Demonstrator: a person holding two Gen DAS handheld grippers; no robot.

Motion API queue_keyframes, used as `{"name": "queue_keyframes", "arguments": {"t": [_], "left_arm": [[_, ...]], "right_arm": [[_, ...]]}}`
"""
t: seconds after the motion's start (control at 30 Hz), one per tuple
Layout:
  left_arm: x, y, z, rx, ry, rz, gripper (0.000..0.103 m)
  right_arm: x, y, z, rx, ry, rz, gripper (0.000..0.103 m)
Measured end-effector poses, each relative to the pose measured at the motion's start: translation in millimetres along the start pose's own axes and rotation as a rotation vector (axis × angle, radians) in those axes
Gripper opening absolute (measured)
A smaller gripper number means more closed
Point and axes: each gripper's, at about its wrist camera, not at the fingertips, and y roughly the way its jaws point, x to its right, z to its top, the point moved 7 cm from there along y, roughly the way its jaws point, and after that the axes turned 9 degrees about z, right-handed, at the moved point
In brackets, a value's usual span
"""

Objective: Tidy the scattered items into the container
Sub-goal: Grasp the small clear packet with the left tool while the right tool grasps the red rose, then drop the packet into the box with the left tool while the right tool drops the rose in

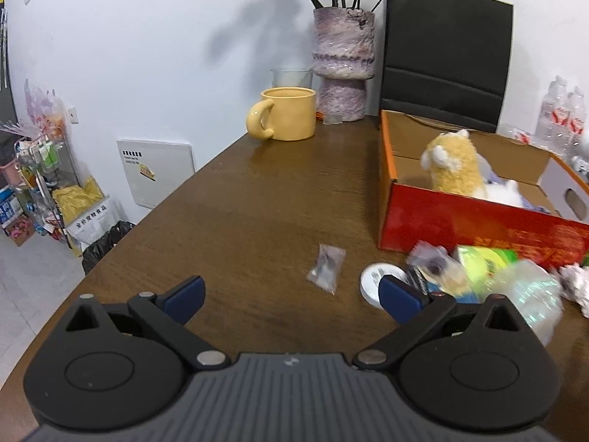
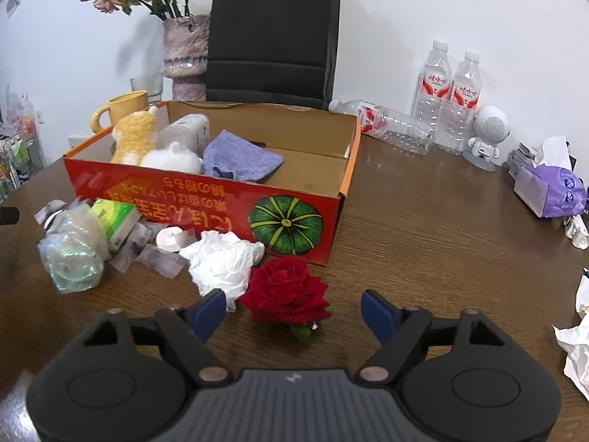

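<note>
A red cardboard box (image 2: 206,199) stands open on the brown table; it also shows in the left wrist view (image 1: 478,221). It holds a yellow plush toy (image 2: 134,136), a white plush (image 2: 171,158) and a purple cloth (image 2: 239,158). Before it lie a red rose (image 2: 285,291), a crumpled white tissue (image 2: 224,261), a green packet (image 2: 114,217), a clear plastic bag (image 2: 71,254) and a white disc (image 2: 171,239). My right gripper (image 2: 292,311) is open, with the rose between its fingers. My left gripper (image 1: 291,296) is open, just behind a small clear sachet (image 1: 325,267).
A yellow mug (image 1: 287,112), a vase of dried flowers (image 1: 344,62) and a black paper bag (image 2: 272,33) stand at the back. Water bottles (image 2: 449,92), a small white robot figure (image 2: 487,136) and a purple tissue pack (image 2: 550,188) are at the right. The table edge runs along the left.
</note>
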Motion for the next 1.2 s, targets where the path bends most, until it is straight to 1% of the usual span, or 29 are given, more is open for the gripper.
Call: {"name": "queue_keyframes", "arguments": {"t": [0.07, 0.13, 0.17, 0.2, 0.23, 0.3, 0.33, 0.37, 0.4, 0.43, 0.47, 0.5, 0.53, 0.57, 0.6, 0.73, 0.83, 1.0, 1.2], "left_arm": [[3, 11, 3, -0.011, 0.005, 0.007, 0.099], [7, 20, 6, -0.022, 0.021, 0.009, 0.086], [10, 24, 7, -0.023, 0.032, 0.011, 0.077], [12, 29, 9, -0.024, 0.042, 0.012, 0.075], [14, 32, 9, -0.024, 0.047, 0.014, 0.075], [18, 39, 10, -0.029, 0.062, 0.018, 0.069], [20, 43, 10, -0.035, 0.066, 0.014, 0.068], [22, 46, 9, -0.043, 0.067, 0.005, 0.067], [24, 49, 7, -0.054, 0.069, -0.008, 0.062], [25, 50, 7, -0.049, 0.064, -0.017, 0.060], [26, 50, 7, -0.045, 0.065, -0.024, 0.054], [27, 49, 6, -0.043, 0.066, -0.037, 0.045], [28, 48, 6, -0.042, 0.064, -0.053, 0.038], [29, 48, 6, -0.041, 0.061, -0.062, 0.023], [29, 46, 6, -0.039, 0.061, -0.063, 0.019], [26, 37, 1, -0.030, 0.036, -0.075, 0.018], [22, 25, 1, -0.010, 0.017, -0.092, 0.018], [18, -15, 9, 0.065, -0.002, -0.145, 0.018], [27, -60, 36, 0.174, 0.007, -0.219, 0.018]], "right_arm": [[1, 3, 1, 0.001, 0.006, 0.004, 0.075], [3, 6, 1, 0.005, 0.015, 0.003, 0.069], [5, 7, 2, 0.008, 0.024, 0.001, 0.067], [7, 8, 2, 0.010, 0.035, 0.001, 0.061], [9, 10, 2, 0.011, 0.049, 0.005, 0.058], [12, 13, 3, 0.007, 0.070, 0.020, 0.056], [12, 14, 2, 0.005, 0.073, 0.024, 0.056], [12, 16, 2, 0.001, 0.072, 0.023, 0.056], [12, 19, 1, -0.003, 0.069, 0.021, 0.056], [11, 20, 1, -0.007, 0.067, 0.022, 0.055], [11, 22, 0, -0.013, 0.066, 0.025, 0.055], [11, 25, -1, -0.018, 0.066, 0.029, 0.050], [10, 26, -3, -0.023, 0.067, 0.033, 0.048], [10, 27, -4, -0.023, 0.069, 0.036, 0.045], [10, 28, -5, -0.020, 0.071, 0.039, 0.043], [9, 20, -6, 0.004, 0.075, 0.058, 0.037], [8, 11, -6, 0.029, 0.067, 0.054, 0.036], [9, -9, -1, 0.079, 0.078, 0.061, 0.035], [1, -39, 25, 0.188, 0.037, 0.079, 0.035]]}}
